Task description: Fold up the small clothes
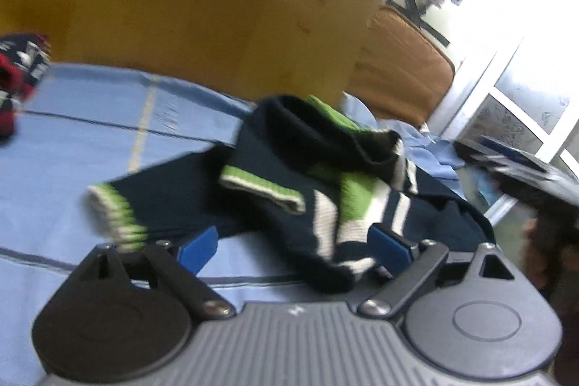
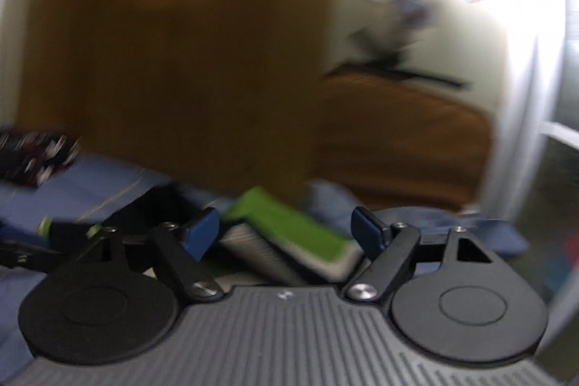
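One small navy sweater [image 1: 275,183] with green-and-white trim, crumpled on the blue sheet [image 1: 90,118] just ahead of both claws, sleeve trailing leftward; left gripper [image 1: 295,250] and right gripper [image 2: 286,234] both spread wide, gripping nothing, left nearer the sleeve.

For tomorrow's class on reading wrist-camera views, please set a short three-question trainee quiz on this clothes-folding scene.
1. True or false: the navy, green and white sweater lies neatly folded.
2. What does the sweater lie on? A) blue striped bedsheet B) bare floor C) wooden chair
3. Fill in: the left hand-held gripper has its jaws ____.

Key: 1 false, it is crumpled. 2 A. 3 open.
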{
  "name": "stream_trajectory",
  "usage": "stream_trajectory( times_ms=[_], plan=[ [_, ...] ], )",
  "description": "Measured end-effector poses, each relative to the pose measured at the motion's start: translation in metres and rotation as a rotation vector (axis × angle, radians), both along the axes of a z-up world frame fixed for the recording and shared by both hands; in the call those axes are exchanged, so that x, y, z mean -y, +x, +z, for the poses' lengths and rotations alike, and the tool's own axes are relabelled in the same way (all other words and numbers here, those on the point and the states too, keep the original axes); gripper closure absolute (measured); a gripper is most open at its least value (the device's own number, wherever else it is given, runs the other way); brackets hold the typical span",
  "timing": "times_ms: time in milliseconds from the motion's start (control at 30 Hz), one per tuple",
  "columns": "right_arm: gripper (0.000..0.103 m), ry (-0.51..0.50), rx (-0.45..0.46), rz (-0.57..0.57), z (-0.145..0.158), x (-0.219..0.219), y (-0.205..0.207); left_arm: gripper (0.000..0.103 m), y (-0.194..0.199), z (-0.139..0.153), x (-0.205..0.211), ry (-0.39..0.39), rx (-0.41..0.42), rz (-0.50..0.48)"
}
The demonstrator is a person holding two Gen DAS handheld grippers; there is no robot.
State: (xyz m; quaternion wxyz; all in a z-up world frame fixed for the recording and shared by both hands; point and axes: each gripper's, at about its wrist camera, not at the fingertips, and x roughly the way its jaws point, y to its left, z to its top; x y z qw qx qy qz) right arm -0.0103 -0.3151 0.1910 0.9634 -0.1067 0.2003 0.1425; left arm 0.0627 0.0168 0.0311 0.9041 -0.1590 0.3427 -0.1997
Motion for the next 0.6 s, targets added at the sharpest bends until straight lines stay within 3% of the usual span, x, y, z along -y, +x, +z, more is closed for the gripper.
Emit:
stream_trajectory(
  times_ms=[133, 167, 200, 233, 267, 333, 367, 467, 600],
  plan=[
    [0.020, -0.060, -0.125, 0.032, -0.032, -0.022, 0.056, 0.013, 0.014, -0.012, 0.018, 0.006, -0.052, 0.004],
    [0.048, -0.079, -0.151, 0.031, -0.039, -0.023, 0.067, 0.015, 0.018, -0.016, 0.020, 0.000, -0.075, 0.005],
    [0.087, -0.081, -0.164, 0.027, -0.040, -0.020, 0.076, 0.018, 0.021, -0.021, 0.022, -0.009, -0.100, 0.007],
    [0.088, -0.047, -0.148, -0.009, -0.033, -0.012, 0.077, 0.021, 0.023, -0.023, 0.024, -0.015, -0.103, 0.013],
    [0.088, 0.007, -0.109, -0.040, -0.019, -0.001, 0.082, 0.040, 0.023, -0.023, 0.026, -0.005, -0.094, 0.025],
    [0.088, 0.086, -0.018, -0.104, 0.013, 0.026, 0.075, 0.066, 0.027, -0.026, 0.032, 0.009, -0.100, 0.026],
    [0.088, 0.115, 0.024, -0.134, 0.027, 0.036, 0.069, 0.088, 0.029, -0.027, 0.033, 0.013, -0.109, 0.039],
    [0.088, 0.190, 0.124, -0.183, 0.073, 0.067, 0.045, 0.094, 0.031, -0.025, 0.029, -0.007, -0.117, 0.058],
    [0.088, 0.243, 0.228, -0.205, 0.128, 0.095, -0.003, 0.094, 0.017, 0.005, -0.004, -0.068, -0.023, 0.140]
  ],
)
